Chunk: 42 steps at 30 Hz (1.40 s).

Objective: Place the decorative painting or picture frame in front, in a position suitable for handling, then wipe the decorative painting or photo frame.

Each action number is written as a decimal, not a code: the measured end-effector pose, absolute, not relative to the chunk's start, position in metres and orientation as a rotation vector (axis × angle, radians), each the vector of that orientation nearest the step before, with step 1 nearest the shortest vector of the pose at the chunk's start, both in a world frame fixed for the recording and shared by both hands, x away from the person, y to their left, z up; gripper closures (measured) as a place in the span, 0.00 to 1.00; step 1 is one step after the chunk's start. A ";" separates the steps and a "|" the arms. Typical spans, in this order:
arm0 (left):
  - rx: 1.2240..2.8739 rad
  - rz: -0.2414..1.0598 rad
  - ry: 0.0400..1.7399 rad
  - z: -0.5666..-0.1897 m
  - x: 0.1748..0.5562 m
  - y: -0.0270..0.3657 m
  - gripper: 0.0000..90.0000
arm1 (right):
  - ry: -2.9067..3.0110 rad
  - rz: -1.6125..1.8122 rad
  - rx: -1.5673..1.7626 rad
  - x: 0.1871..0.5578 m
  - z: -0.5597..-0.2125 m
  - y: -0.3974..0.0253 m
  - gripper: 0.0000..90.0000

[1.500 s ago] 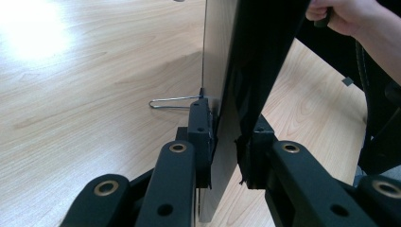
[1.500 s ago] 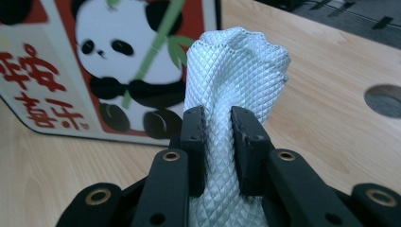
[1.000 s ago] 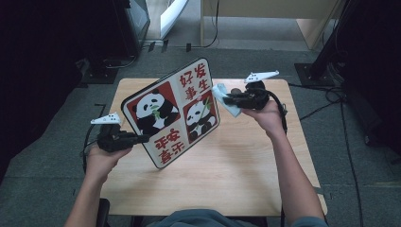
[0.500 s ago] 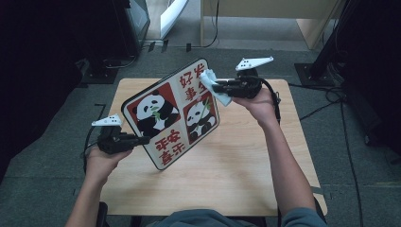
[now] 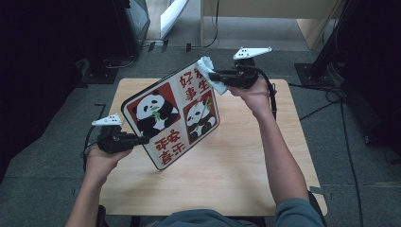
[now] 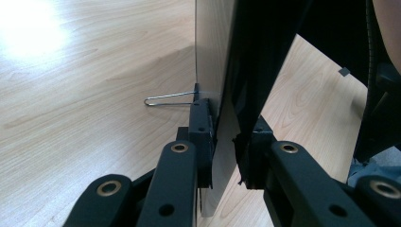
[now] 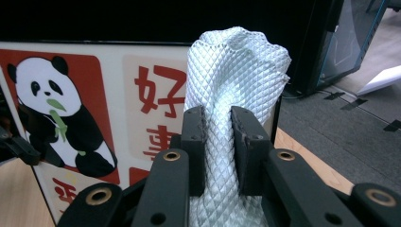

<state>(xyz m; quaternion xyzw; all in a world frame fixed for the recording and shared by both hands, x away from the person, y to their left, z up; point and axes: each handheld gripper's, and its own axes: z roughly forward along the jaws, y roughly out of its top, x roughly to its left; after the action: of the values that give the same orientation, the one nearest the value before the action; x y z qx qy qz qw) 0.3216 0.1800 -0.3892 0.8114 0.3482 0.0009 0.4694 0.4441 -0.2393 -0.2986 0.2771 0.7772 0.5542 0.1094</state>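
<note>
A square board [image 5: 172, 113] with red panda pictures and Chinese characters stands tilted above the wooden table [image 5: 236, 175]. My left gripper [image 5: 142, 140] is shut on the board's left edge; in the left gripper view the thin board edge [image 6: 226, 142] sits clamped between the jaws of the gripper [image 6: 227, 146]. My right gripper [image 5: 211, 75] is shut on a pale blue quilted cloth [image 5: 208, 72] pressed at the board's top right corner. In the right gripper view the cloth [image 7: 231, 80] bulges above the gripper [image 7: 218, 137] in front of the board [image 7: 94, 104].
A wire stand loop [image 6: 170, 98] sticks out from the board's back over the table. A dark cabinet [image 5: 130, 23] and wooden furniture [image 5: 265, 14] stand beyond the table's far edge. Cables [image 5: 331, 94] lie on the grey floor at right.
My right gripper has carried the cloth up and left along the board's right side to its top corner. The left gripper and board have stayed nearly still.
</note>
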 end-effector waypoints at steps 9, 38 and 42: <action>1.992 0.003 0.849 -0.389 0.322 0.181 0.88 | 2.311 1.588 0.817 0.453 -0.302 -0.234 0.86; 1.984 -0.013 0.846 -0.390 0.323 0.182 0.87 | 2.375 1.551 0.860 0.461 -0.328 -0.234 0.86; 1.980 -0.015 0.846 -0.390 0.323 0.182 0.87 | 2.372 1.559 0.875 0.460 -0.333 -0.236 0.86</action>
<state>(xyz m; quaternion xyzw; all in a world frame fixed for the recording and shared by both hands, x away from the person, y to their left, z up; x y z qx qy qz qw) 0.3232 0.1820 -0.3904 0.8096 0.3459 -0.0060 0.4742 0.4597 -0.2361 -0.3333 0.2933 0.7957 0.5231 0.0854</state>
